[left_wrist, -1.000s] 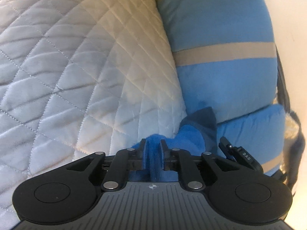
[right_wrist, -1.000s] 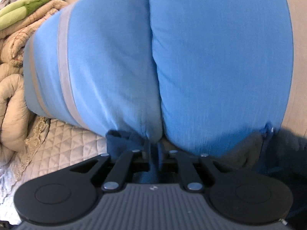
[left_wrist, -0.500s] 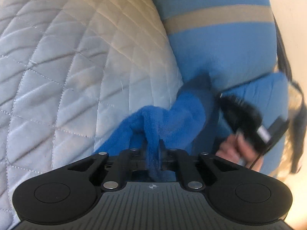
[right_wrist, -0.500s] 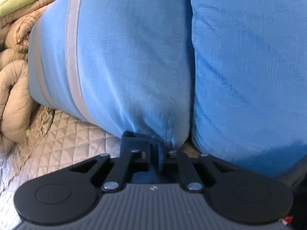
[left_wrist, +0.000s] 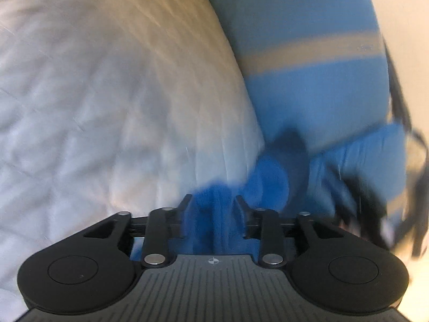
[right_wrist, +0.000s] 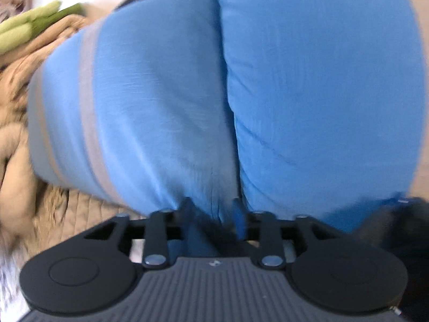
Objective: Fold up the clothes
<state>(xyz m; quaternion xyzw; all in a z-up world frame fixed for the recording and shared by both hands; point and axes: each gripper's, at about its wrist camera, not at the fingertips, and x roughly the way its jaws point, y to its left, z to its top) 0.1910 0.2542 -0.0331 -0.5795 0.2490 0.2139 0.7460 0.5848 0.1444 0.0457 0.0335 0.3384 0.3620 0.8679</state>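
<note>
A bright blue fleece garment [left_wrist: 268,179] with a darker edge lies bunched where the bed meets the pillows. My left gripper [left_wrist: 213,201] has its jaws opening. A fold of the fleece still sits between the fingers, loose, with the pads off it. In the right wrist view my right gripper [right_wrist: 213,206] is also opening, over a dark blue part of the same garment [right_wrist: 201,238] that lies slack between its fingers at the foot of the pillows. A blurred black shape at the right of the left wrist view looks like the right gripper [left_wrist: 359,193].
A white quilted bedspread [left_wrist: 107,94] fills the left. Two blue pillows with beige stripes [right_wrist: 147,107] [right_wrist: 321,80] stand right behind the garment. A beige comforter pile [right_wrist: 16,134] and a green folded item [right_wrist: 32,26] lie far left.
Both grippers were shut on the blue garment half a second ago; now their jaws stand apart and the cloth has slackened between them. Both views have shifted and blurred.
</note>
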